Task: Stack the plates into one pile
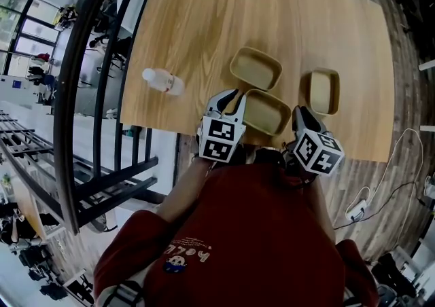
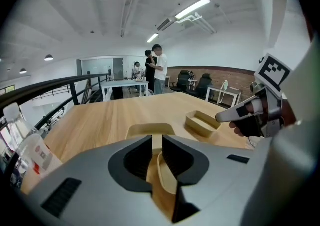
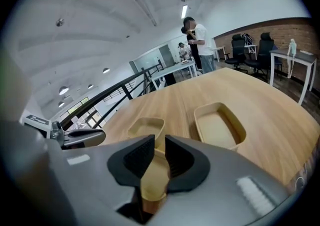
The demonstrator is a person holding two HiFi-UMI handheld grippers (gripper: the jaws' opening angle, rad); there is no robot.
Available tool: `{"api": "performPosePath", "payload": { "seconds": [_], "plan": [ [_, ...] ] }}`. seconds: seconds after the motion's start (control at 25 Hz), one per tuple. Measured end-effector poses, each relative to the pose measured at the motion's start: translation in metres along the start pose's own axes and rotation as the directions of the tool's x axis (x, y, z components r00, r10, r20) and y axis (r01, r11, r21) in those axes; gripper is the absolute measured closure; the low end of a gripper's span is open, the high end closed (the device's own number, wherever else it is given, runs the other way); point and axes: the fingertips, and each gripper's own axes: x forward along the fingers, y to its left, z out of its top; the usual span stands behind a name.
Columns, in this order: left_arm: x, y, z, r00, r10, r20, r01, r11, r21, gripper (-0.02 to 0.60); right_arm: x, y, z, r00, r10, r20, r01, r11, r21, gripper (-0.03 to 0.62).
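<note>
Three tan rectangular plates lie apart on the wooden table (image 1: 204, 20): a far plate (image 1: 255, 68), a near plate (image 1: 266, 112) and a right plate (image 1: 322, 91). My left gripper (image 1: 230, 100) is at the near plate's left end and my right gripper (image 1: 301, 114) at its right end. In the left gripper view the left gripper (image 2: 156, 140) stands slightly open, with the near plate's rim (image 2: 167, 175) showing in the gap below the tips. The right gripper (image 3: 159, 140) is also slightly open above the near plate (image 3: 152, 180). Nothing is gripped.
A clear water bottle (image 1: 163, 81) lies near the table's left edge and stands close at the left in the left gripper view (image 2: 30, 145). A black railing (image 1: 75, 129) runs along the left. The table's front edge is just under both grippers. People stand far behind the table.
</note>
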Motion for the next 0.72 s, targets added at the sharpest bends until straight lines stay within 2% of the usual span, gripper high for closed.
{"api": "performPosePath", "payload": {
  "seconds": [0.12,0.4,0.72],
  "plan": [
    [0.008,-0.004,-0.017,0.998,-0.016,-0.053,0.015,1.000,-0.018,0.508,0.006,-0.005,-0.018,0.998,-0.009,-0.067,0.009,1.000,0.009,0.493],
    [0.032,-0.011,-0.055,0.983,-0.047,-0.178,0.046,0.999,-0.012,0.486,0.020,-0.018,-0.058,0.981,-0.053,-0.188,0.060,0.998,0.029,0.485],
    [0.049,-0.012,-0.076,0.967,-0.060,-0.248,0.053,0.998,-0.033,0.477,0.027,-0.029,-0.081,0.957,-0.100,-0.274,0.113,0.993,0.033,0.479]
  ]
}}
